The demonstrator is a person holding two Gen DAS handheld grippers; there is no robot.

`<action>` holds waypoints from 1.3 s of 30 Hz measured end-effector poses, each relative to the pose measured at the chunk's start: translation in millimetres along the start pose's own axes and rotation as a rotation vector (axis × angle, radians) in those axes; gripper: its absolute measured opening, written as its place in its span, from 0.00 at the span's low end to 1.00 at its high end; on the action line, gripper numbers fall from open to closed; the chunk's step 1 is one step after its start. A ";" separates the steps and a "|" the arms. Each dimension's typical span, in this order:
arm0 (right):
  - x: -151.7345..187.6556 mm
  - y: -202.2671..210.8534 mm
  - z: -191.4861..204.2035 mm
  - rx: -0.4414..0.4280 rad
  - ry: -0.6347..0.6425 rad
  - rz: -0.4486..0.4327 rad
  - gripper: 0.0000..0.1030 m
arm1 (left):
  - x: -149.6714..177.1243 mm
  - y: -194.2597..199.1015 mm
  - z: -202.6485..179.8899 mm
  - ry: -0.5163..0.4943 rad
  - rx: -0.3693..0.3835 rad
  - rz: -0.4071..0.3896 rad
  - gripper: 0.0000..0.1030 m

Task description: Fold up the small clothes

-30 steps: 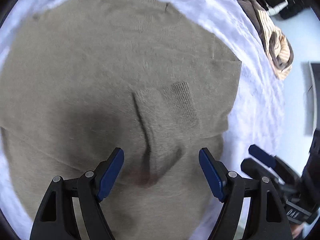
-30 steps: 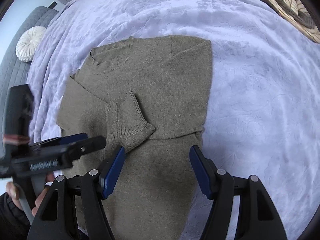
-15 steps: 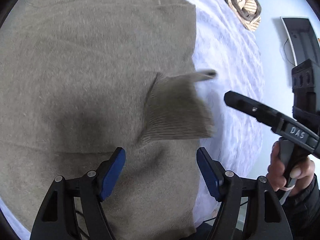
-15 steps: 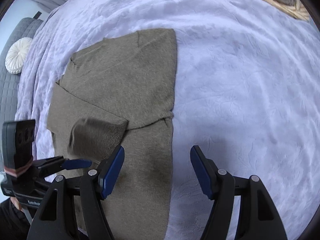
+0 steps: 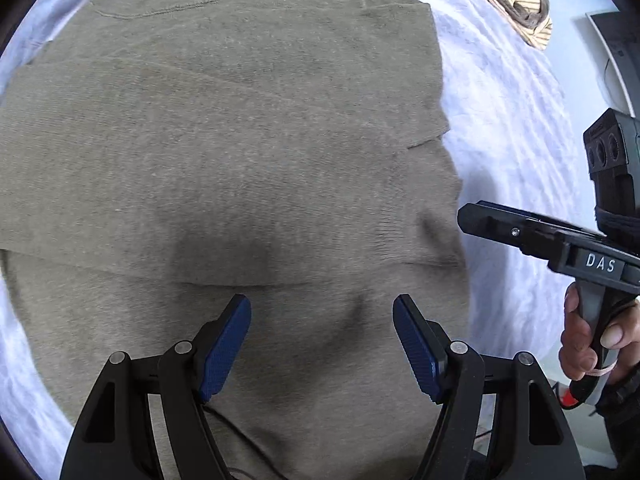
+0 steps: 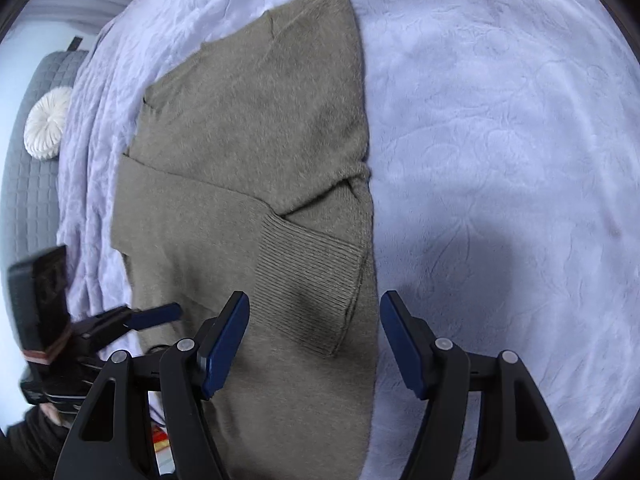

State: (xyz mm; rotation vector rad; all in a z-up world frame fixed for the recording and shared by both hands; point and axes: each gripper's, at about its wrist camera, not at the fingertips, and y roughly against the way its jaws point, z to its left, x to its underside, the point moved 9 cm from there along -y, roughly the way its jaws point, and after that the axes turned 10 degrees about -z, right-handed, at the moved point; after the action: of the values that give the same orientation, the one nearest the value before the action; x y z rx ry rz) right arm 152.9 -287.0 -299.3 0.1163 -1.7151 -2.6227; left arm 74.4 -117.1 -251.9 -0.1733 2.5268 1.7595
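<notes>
Sleeve [image 6: 312,264] now flat across sweater [image 6: 248,128], released.

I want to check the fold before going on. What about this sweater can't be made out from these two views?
- Sweater hem: cut off by the bottom edge behind the right gripper in the right wrist view.
- Its left side: beyond the frame edge in the left wrist view.
- Layers beneath the folded sleeve: covered by the sleeve.

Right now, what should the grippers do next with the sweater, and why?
Probably lower both open grippers to the sweater's bottom hem and pinch it, ready to fold it up toward the collar. Both sleeves already lie across the body, the ribbed cuff flat on top. The left gripper and right gripper hold nothing.
</notes>
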 end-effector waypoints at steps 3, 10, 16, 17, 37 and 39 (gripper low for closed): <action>-0.9 -8.3 4.3 0.052 0.092 -0.024 0.67 | 4.1 -0.1 3.2 -0.030 -0.051 -0.003 0.71; 2.1 -18.6 9.7 0.020 0.117 -0.006 0.47 | 5.0 -6.2 0.6 -0.025 -0.088 0.008 0.71; 0.8 -31.5 -2.3 0.015 0.068 0.003 0.47 | 3.0 -3.4 8.6 -0.012 -0.102 0.014 0.71; -0.1 -31.6 -5.0 0.022 0.057 -0.001 0.47 | 2.4 -2.6 10.3 -0.011 -0.104 0.015 0.71; -69.1 26.1 14.4 0.089 0.278 -0.239 0.09 | -32.8 45.4 85.7 0.091 -0.167 -0.066 0.72; -68.3 17.7 10.3 0.116 0.299 -0.215 0.10 | -34.4 52.0 92.3 0.088 -0.174 -0.077 0.72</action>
State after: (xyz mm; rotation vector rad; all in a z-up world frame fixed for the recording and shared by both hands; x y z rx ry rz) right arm 219.7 -281.6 -274.9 0.6922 -1.8325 -2.4745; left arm 100.5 -10.8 -231.7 -0.3580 2.3856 1.9822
